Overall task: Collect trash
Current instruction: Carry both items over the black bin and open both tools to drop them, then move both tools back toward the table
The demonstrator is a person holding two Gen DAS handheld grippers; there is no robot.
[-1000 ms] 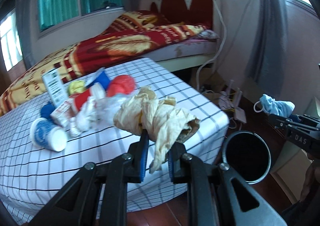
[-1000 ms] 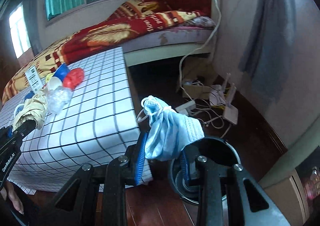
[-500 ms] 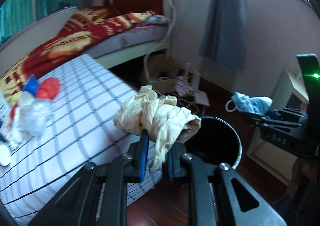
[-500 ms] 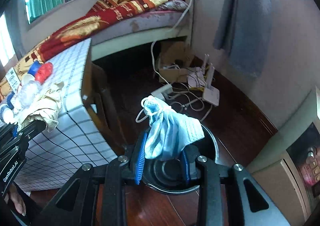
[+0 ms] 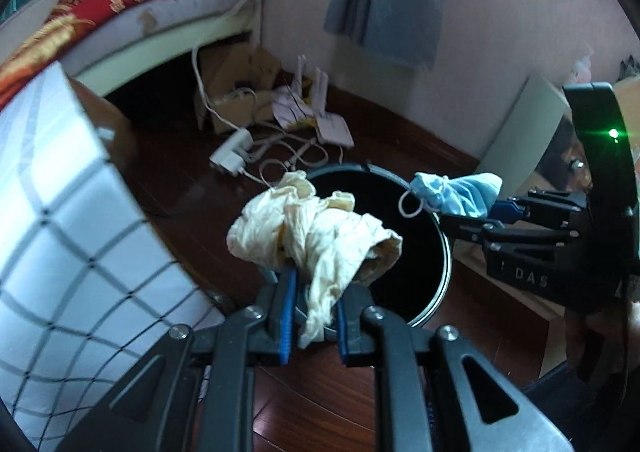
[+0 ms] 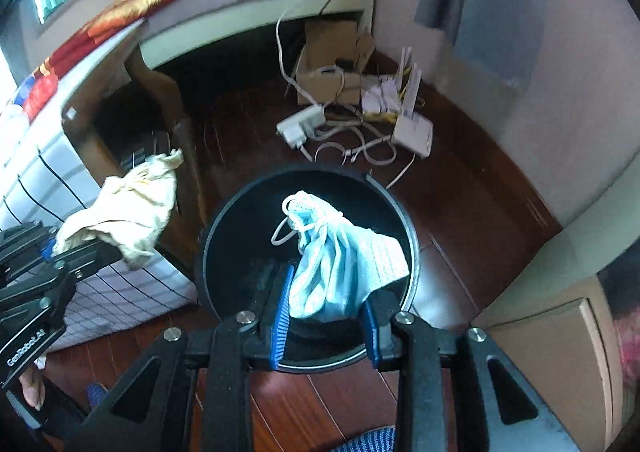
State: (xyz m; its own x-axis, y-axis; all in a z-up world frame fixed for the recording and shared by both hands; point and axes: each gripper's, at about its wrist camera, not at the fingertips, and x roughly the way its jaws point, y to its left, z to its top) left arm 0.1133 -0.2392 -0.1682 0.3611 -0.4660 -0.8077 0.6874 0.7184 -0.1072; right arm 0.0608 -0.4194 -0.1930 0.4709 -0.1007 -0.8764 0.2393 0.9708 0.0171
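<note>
Tools over one black bin: my left tool clamps one cream wad, my right tool one blue mask.

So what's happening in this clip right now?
A person is clearing trash with two handheld grippers. The left gripper is shut on a crumpled cream-coloured plastic wrapper; the right gripper is shut on a crumpled light-blue face mask. Both hang above the open round black trash bin on the wooden floor beside the checked-cloth table. Nothing has been dropped yet.
</note>
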